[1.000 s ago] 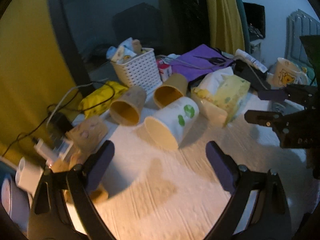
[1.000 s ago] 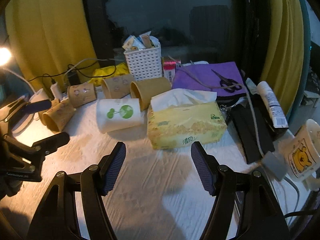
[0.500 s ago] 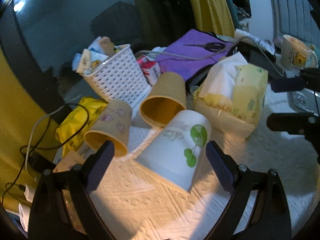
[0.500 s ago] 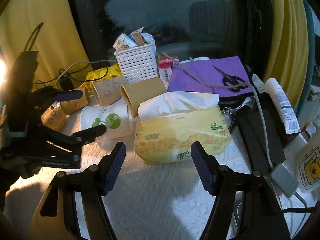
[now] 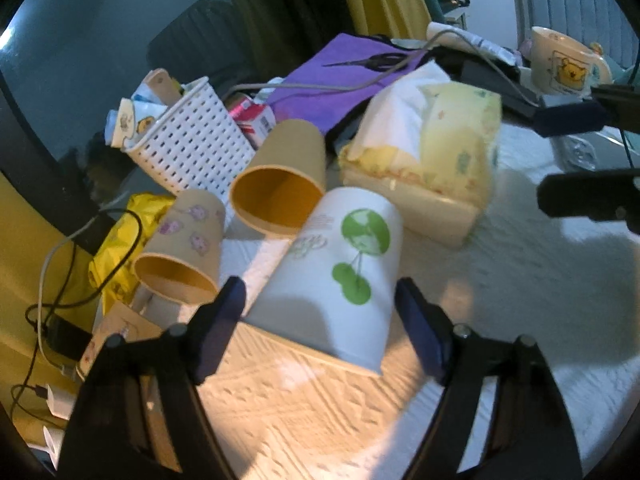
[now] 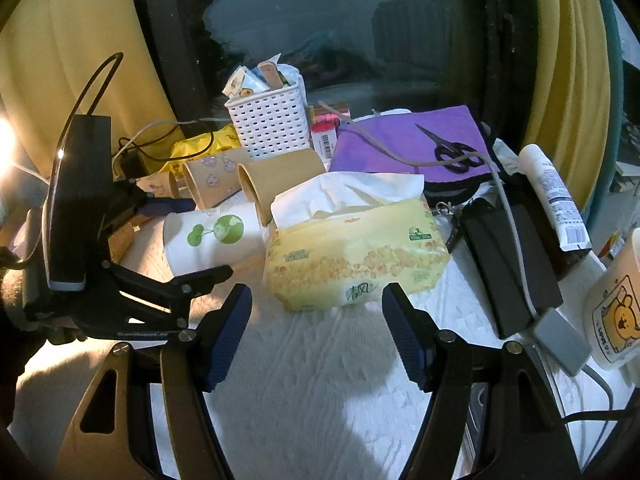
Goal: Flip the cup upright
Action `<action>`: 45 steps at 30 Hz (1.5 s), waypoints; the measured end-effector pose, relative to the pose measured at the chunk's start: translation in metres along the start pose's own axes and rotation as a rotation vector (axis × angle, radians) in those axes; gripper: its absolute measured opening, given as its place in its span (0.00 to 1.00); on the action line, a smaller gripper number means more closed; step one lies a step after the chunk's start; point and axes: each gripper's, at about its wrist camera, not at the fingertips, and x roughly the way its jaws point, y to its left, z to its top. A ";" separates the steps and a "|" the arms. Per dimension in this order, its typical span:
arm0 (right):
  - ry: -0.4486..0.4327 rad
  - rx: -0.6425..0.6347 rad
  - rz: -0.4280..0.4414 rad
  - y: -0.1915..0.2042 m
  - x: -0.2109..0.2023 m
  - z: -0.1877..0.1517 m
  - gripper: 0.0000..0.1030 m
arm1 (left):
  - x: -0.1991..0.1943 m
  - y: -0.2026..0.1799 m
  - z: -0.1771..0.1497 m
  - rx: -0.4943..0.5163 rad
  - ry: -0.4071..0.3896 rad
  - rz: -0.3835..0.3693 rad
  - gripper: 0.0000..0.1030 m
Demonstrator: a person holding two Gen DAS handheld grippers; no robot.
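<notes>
A white paper cup with a green print (image 5: 340, 280) lies on its side on the white cloth, mouth toward the left wrist camera. It also shows in the right wrist view (image 6: 212, 236). My left gripper (image 5: 320, 312) is open, its fingers on either side of the cup's mouth end, not closed on it. Two brown paper cups, one plain (image 5: 280, 188) and one with pink prints (image 5: 184, 248), lie on their sides behind it. My right gripper (image 6: 316, 332) is open and empty, in front of a yellow tissue pack (image 6: 356, 260).
A white basket (image 5: 188, 152) stands behind the cups. A purple cloth with scissors (image 6: 452, 148), a black case (image 6: 508, 264), a tube (image 6: 556, 196) and a bear mug (image 6: 616, 312) lie at the right. Cables and a yellow bag (image 5: 116, 248) are at the left.
My left gripper has moved forward and down to the white cup, which now sits between its open fingers. My right gripper has edged closer to the tissue pack.
</notes>
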 end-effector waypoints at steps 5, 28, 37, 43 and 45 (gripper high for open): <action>-0.007 -0.002 -0.009 0.006 -0.015 -0.006 0.69 | -0.027 -0.006 -0.010 -0.031 -0.021 -0.038 0.75; 0.063 -0.034 0.002 0.058 -0.065 -0.080 0.69 | -0.143 -0.075 -0.108 -0.092 -0.049 -0.215 0.75; 0.132 -0.056 0.014 0.073 -0.064 -0.103 0.69 | -0.145 -0.079 -0.123 -0.153 -0.028 -0.312 0.77; 0.149 -0.093 0.025 0.085 -0.068 -0.107 0.69 | -0.153 -0.070 -0.134 -0.214 -0.029 -0.262 0.89; 0.149 -0.104 0.032 0.089 -0.071 -0.108 0.69 | -0.159 -0.066 -0.140 -0.240 -0.021 -0.246 0.89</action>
